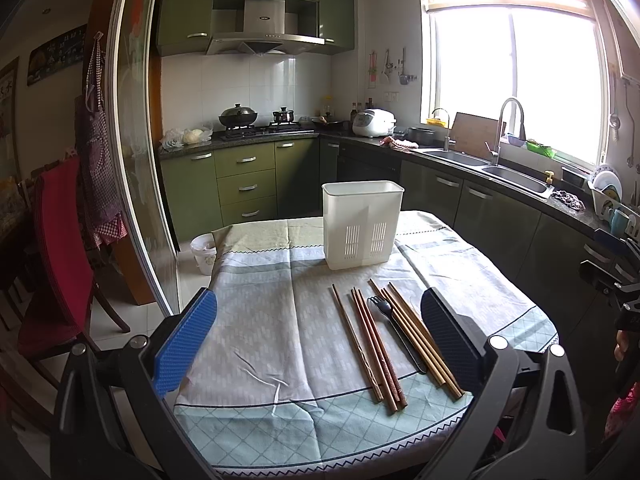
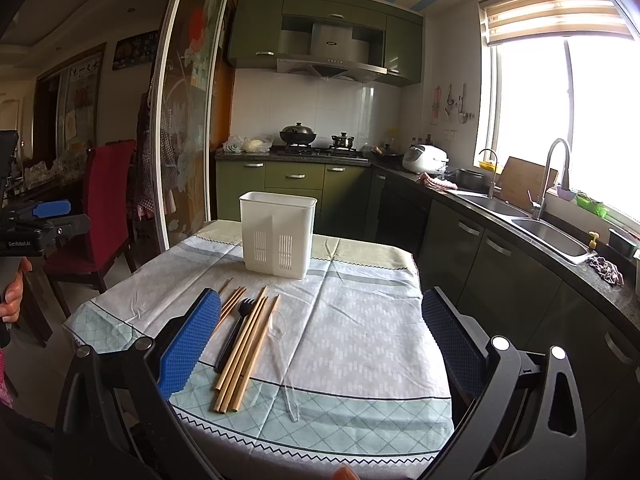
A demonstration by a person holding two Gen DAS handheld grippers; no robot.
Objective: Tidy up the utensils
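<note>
A white plastic utensil holder stands upright at the far side of the cloth-covered table; it also shows in the right wrist view. Several wooden chopsticks lie near the front edge, with a black fork among them. In the right wrist view the chopsticks, the black fork and a clear plastic spoon lie side by side. My left gripper is open and empty above the table's front. My right gripper is open and empty, to the right of the utensils.
A red-covered chair stands left of the table. A white waste bin sits on the floor by the far left corner. Green cabinets, a stove and a double sink line the walls behind and to the right.
</note>
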